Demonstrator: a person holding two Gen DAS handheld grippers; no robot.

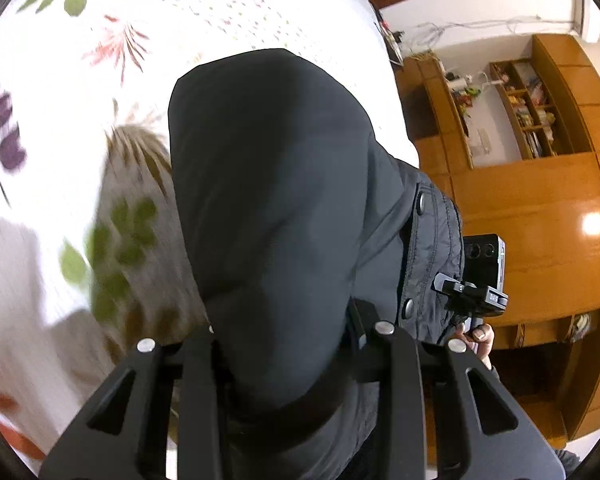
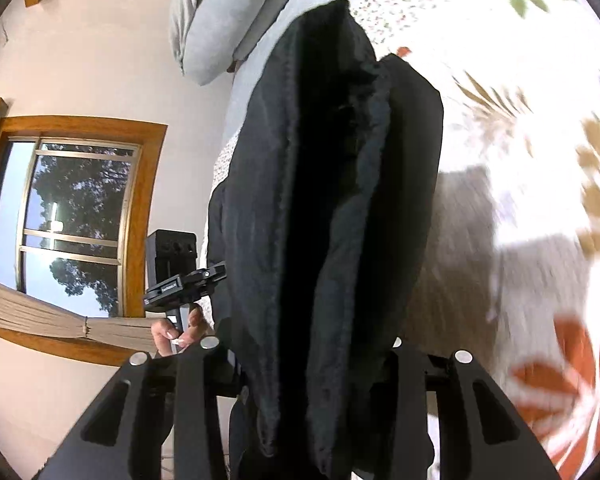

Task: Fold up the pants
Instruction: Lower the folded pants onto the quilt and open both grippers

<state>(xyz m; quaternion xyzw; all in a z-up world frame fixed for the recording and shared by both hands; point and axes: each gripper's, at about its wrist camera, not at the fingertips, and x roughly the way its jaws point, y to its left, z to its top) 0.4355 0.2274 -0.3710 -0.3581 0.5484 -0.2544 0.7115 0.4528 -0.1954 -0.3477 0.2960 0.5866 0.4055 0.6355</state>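
Note:
Dark grey pants (image 1: 268,184) hang from my left gripper (image 1: 296,344), which is shut on the cloth. The pants fill the middle of the left wrist view, lifted above the bed. In the right wrist view the same pants (image 2: 332,208) hang in thick folds, and my right gripper (image 2: 304,356) is shut on them. The other gripper and the hand that holds it show at the side of each view: the right gripper (image 1: 476,292) and the left gripper (image 2: 184,280). The fingertips are hidden by cloth in both views.
A white bedspread with a leaf print (image 1: 80,120) lies below the pants, also in the right wrist view (image 2: 520,200). A grey pillow (image 2: 216,16) lies at the head of the bed. A wooden cabinet (image 1: 532,216) stands to the right, a window (image 2: 76,220) to the left.

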